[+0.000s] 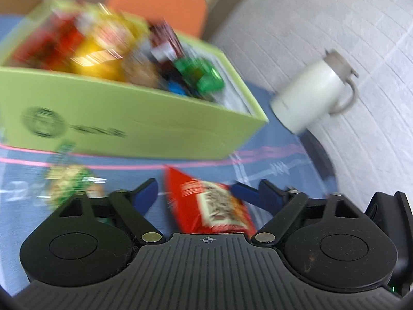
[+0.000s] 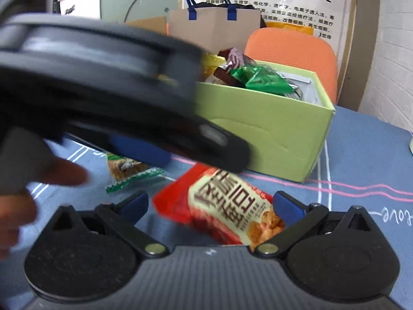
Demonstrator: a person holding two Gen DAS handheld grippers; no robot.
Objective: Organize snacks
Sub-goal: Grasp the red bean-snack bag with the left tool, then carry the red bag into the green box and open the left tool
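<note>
A red snack packet (image 1: 211, 204) lies on the blue tablecloth between the open fingers of my left gripper (image 1: 196, 188). It also shows in the right wrist view (image 2: 227, 206), between the open fingers of my right gripper (image 2: 214, 201). A green snack packet (image 1: 69, 180) lies to its left, also in the right wrist view (image 2: 131, 173). The light green box (image 1: 144, 121) behind holds several snacks; it shows in the right wrist view too (image 2: 273, 134). The left gripper's body (image 2: 103, 85) crosses the right wrist view, blurred, above the red packet.
A white lidded mug (image 1: 315, 90) stands right of the box near the table's edge. An orange chair (image 2: 291, 51) and a paper bag (image 2: 214, 28) are behind the table. The white wall (image 1: 335, 13) is on the right. A hand (image 2: 31, 180) shows at left.
</note>
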